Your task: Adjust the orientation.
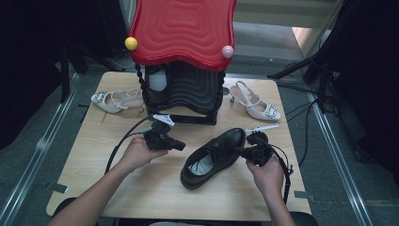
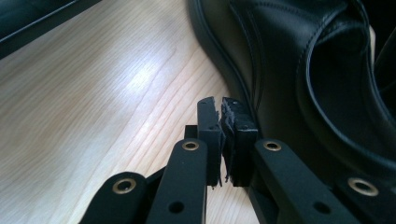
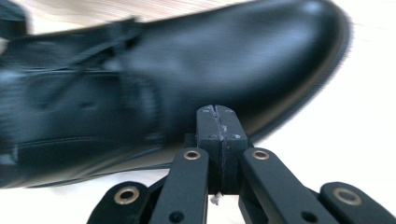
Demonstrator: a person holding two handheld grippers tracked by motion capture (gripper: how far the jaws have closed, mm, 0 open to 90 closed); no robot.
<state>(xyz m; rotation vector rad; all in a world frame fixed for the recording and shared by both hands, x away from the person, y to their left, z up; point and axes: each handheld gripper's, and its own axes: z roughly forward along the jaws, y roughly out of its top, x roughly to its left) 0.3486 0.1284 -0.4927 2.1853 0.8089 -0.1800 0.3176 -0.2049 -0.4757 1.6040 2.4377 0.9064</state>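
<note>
Forearms enter low in the high view; black shoe [image 1: 214, 157] lies mid-table between left gripper [image 1: 180, 146] and right gripper [image 1: 245, 152], long axis diagonal, toe far-right, the right nearer, bare table [image 1: 155, 193] in front. Left gripper view: jaws nearly closed, holding nothing, shoe just right of them. Right gripper view: jaws closed, empty, shoe's side directly ahead.

A pale wood-grain counter [image 1: 155, 188] with rounded corners stands on grey carpeted floor [image 1: 28, 155]. Metal rails [image 1: 42, 141] run along the floor on either side of the counter. Beyond the counter's far edge hang dark drapes [image 1: 33, 47], and black stand legs [image 1: 320, 70] rise near its far right corner.
</note>
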